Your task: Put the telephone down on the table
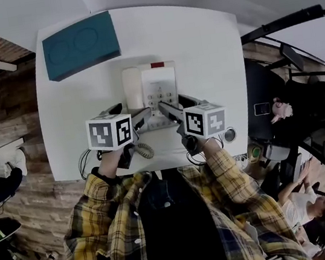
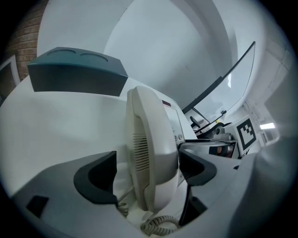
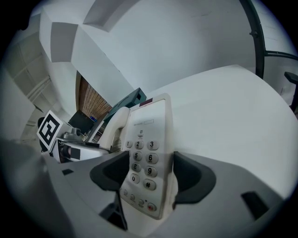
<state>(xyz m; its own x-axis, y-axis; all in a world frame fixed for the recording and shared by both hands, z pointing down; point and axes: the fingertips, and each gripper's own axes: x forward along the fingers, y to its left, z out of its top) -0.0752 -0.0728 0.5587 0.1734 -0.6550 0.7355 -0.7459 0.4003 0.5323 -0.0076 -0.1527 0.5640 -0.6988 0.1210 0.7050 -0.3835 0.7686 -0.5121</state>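
White table fills the middle of the head view, with a teal box at its far left corner and a desk with people off to the right. The telephone lies near the middle of the table, handset on its left side, and its coiled cord trails toward the near edge. I cannot tell whether its base is fully down or just above the surface.

Both grippers meet the telephone at its near end. The right gripper has its jaws pressed against both sides of the keypad part, so it is holding the telephone. The left gripper straddles the handset. Its right jaw lies against the handset, but a sliver of white shows beside the left jaw, so that grip looks slack rather than clamped.

To finish well, the base should probably settle flat and level before either gripper lets go. Opening the jaws only a little at first would keep the handset from being nudged off its cradle. Drawing both grippers straight back toward the near edge, above the cord, should avoid snagging its coils.
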